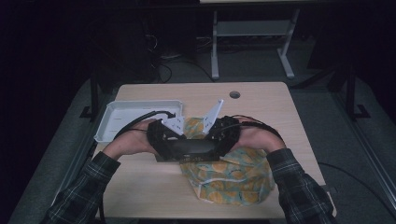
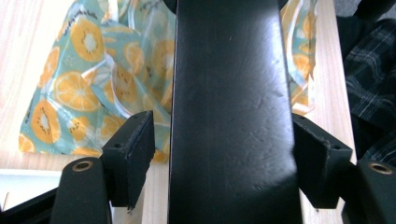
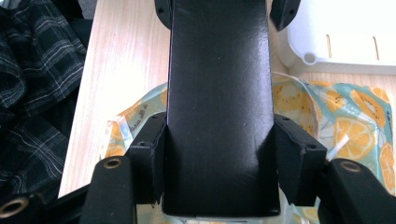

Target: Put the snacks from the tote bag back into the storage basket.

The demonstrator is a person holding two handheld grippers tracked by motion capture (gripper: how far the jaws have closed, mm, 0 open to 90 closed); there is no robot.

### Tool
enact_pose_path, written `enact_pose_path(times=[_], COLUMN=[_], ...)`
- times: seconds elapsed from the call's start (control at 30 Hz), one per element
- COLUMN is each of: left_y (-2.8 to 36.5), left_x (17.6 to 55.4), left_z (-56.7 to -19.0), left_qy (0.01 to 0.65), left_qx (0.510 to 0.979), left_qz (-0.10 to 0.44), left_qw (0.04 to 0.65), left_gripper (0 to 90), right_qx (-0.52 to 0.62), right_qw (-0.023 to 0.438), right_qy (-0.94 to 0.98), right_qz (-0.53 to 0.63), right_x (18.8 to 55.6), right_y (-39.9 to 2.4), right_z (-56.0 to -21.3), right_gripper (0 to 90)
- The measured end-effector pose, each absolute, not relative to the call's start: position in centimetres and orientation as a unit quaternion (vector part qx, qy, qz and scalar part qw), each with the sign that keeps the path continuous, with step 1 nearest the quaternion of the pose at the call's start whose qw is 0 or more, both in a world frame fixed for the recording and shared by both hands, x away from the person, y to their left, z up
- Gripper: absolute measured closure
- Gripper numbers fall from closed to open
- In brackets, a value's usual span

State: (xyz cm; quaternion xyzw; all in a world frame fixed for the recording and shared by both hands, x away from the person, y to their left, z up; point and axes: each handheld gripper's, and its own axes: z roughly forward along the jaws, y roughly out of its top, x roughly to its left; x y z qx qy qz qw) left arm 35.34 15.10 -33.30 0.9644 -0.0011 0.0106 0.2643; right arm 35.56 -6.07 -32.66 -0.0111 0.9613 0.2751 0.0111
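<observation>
A long, flat, glossy black case [image 1: 189,150] hangs crosswise between my two grippers, just above a fruit-print bag [image 1: 233,179] that lies on the wooden table. My right gripper [image 1: 214,145] is shut on one end: in the right gripper view both pads touch the sides of the case [image 3: 219,93]. My left gripper [image 1: 169,145] straddles the other end. In the left gripper view, the case [image 2: 233,102] touches one pad while a strip of the bag [image 2: 74,84] shows between the case and the other pad [image 2: 137,149].
A white plastic tray [image 1: 126,116] stands at the table's left rear, close behind my left hand, and its corner [image 3: 345,37] is in the right gripper view. Plaid sleeves [image 1: 299,186] reach in from the near edge. Bare tabletop [image 1: 140,186] lies at the front left.
</observation>
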Motion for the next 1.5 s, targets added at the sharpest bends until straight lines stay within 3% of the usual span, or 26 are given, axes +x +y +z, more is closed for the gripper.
enact_pose_path(times=[0.2, 0.43, 0.67, 1.5], left_y=[15.2, 15.3, 15.8, 22.1], left_x=[35.3, 35.3, 35.3, 37.8], left_z=[-33.7, -33.9, -34.2, -33.3], left_qy=[-0.001, 0.003, 0.013, 0.094], left_qx=[0.965, 0.964, 0.968, 0.959], left_qz=[-0.002, -0.006, 0.007, 0.041], left_qw=[0.263, 0.266, 0.252, 0.263], left_gripper=[40.5, 41.7, 42.0, 41.8], right_qx=[-0.012, -0.010, 0.014, 0.218], right_qw=[0.014, 0.012, 0.006, 0.084], right_qy=[0.962, 0.962, 0.960, 0.918], right_qz=[0.272, 0.273, 0.278, 0.320], right_x=[35.6, 35.6, 35.7, 32.2], right_y=[-5.8, -5.8, -6.4, -17.2], right_z=[-32.7, -32.9, -33.2, -36.7], right_gripper=[41.8, 40.7, 26.1, 20.5])
